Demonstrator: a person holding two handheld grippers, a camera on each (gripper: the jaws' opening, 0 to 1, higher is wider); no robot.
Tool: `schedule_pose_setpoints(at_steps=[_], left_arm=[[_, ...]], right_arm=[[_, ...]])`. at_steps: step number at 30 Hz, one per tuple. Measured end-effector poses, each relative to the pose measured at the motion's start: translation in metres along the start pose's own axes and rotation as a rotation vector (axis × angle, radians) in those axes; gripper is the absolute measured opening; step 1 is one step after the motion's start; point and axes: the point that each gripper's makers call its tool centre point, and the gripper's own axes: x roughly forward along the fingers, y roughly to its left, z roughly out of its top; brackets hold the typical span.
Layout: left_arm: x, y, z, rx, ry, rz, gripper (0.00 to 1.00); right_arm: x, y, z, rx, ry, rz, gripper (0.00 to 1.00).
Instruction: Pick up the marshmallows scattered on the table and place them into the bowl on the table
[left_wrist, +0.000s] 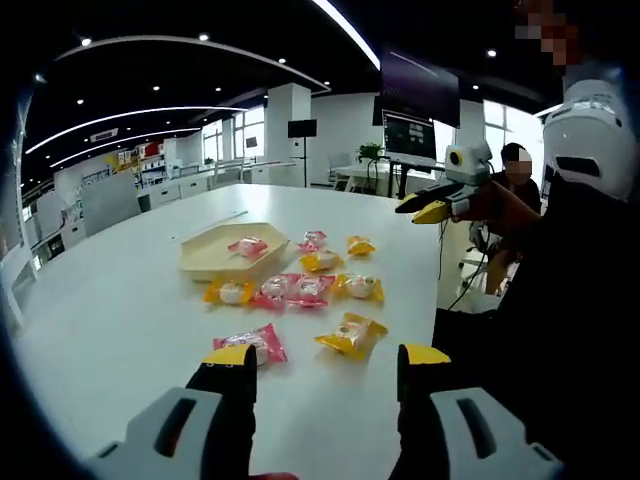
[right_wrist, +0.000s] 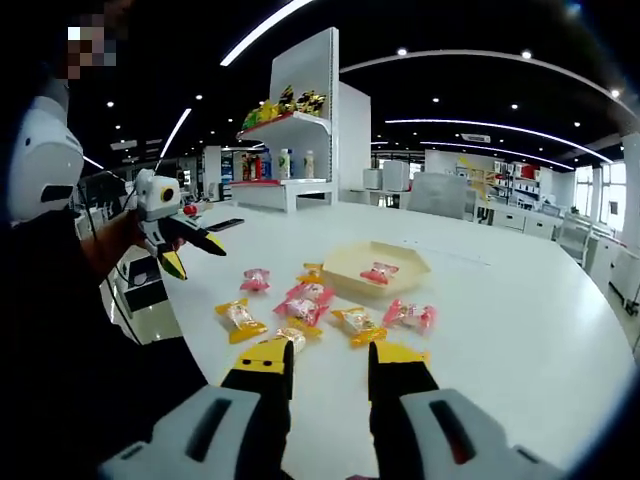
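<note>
Marshmallows (left_wrist: 300, 288) scattered on table (left_wrist: 120, 310) beside bowl (left_wrist: 215, 258), one pink already inside. Left gripper (left_wrist: 327, 360) spread wide, empty, above nearest two. Right gripper (right_wrist: 330, 362) parted, empty. Probably start of a pick; next: lower, straddle one, close gently.

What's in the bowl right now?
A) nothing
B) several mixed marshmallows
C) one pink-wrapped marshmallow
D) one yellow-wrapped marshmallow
C: a single pink-wrapped marshmallow lies inside the bowl, while the other marshmallows sit on the table outside it.
</note>
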Motion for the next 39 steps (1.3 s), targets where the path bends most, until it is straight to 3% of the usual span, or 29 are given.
schedule_pose_setpoints(at_steps=[39], left_arm=[[0.039, -0.016, 0.0, 0.104, 0.091, -0.14, 0.56]], right_arm=[[-0.004, 0.005, -0.016, 0.003, 0.046, 0.035, 0.31]])
